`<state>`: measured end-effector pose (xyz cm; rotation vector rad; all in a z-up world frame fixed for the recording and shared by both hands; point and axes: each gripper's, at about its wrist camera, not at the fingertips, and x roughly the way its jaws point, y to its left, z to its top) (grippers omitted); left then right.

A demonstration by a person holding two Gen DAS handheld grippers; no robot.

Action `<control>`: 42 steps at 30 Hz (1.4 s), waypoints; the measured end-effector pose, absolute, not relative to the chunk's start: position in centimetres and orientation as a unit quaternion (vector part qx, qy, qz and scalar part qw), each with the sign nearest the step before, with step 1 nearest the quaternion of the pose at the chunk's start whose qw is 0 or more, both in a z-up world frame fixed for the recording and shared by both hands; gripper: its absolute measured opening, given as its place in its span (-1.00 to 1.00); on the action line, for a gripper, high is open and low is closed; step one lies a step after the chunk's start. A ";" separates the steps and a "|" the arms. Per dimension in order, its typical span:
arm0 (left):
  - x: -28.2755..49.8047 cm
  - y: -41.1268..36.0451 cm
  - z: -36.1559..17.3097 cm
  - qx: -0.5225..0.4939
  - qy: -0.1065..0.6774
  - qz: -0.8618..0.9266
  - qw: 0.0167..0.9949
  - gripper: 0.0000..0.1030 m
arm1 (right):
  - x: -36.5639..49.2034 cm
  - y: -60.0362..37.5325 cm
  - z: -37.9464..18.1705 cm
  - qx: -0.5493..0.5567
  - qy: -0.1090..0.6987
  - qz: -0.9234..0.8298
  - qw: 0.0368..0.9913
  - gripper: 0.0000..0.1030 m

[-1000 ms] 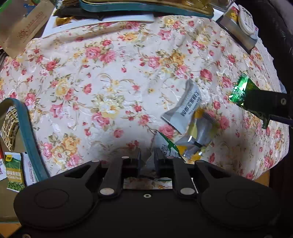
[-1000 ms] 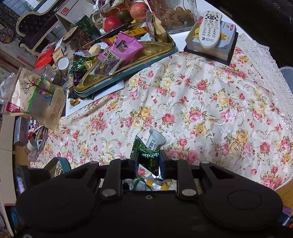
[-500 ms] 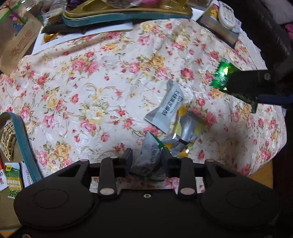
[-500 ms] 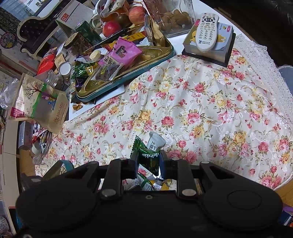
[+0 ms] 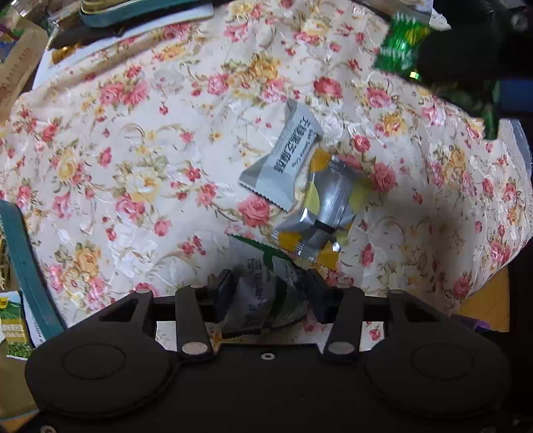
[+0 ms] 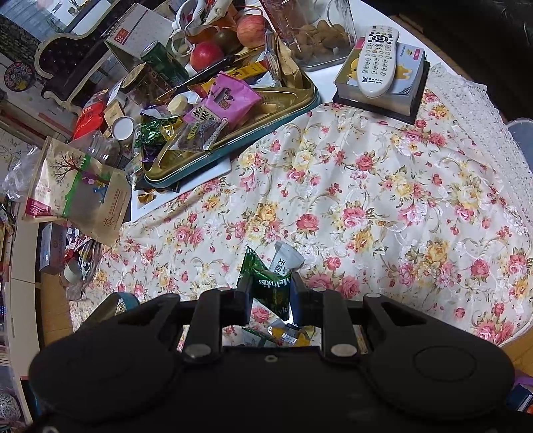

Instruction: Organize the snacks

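A: While the left gripper [image 5: 269,288] points down at the floral tablecloth [image 5: 133,140], what are its jaws doing?

B: They have just been opening and stand wide, a grey-and-green packet [image 5: 258,283] loose between them, pads clear of it. Just beyond lie a grey packet [image 5: 283,166] and a silver-and-yellow one [image 5: 319,213], overlapping.

A: And the right gripper [image 6: 270,294]?

B: Clamped on a green candy wrapper [image 6: 271,288], held above that small pile. The gold tray [image 6: 296,100] of snacks sits well away, far left.

Green wrapper [image 6: 271,293] reads "Meltykiss"; the spiral calendar [image 6: 140,31] shows "02".
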<state>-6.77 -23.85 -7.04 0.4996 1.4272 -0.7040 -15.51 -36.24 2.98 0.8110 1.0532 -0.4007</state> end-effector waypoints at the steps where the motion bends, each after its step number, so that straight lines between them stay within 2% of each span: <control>1: -6.9 -23.9 -7.2 0.221 0.635 -0.314 0.670 0.06 | -15.5 -36.2 3.0 0.373 0.485 -0.185 0.769 -0.54; 4: -7.4 -24.3 -7.2 0.230 0.631 -0.315 0.671 0.04 | -15.6 -36.3 3.1 0.376 0.483 -0.188 0.768 -0.54; 8: -6.6 -23.6 -6.5 0.190 0.646 -0.313 0.670 0.04 | -15.6 -36.4 3.3 0.381 0.480 -0.190 0.767 -0.54; 16: -3.1 -19.7 -1.8 0.131 0.616 -0.288 0.721 0.03 | -14.1 -34.9 4.2 0.372 0.478 -0.178 0.776 -0.54; 26: 1.9 -9.1 2.2 0.070 0.583 -0.189 0.787 0.04 | -9.6 -27.5 4.8 0.332 0.505 -0.121 0.788 -0.54; 35: 4.7 1.6 1.2 0.003 0.598 -0.107 0.795 0.04 | -4.5 -18.4 4.8 0.267 0.541 -0.042 0.797 -0.54; 42: 5.6 5.3 0.9 0.003 0.602 -0.095 0.793 0.06 | -2.0 -11.8 3.2 0.221 0.571 0.001 0.790 -0.54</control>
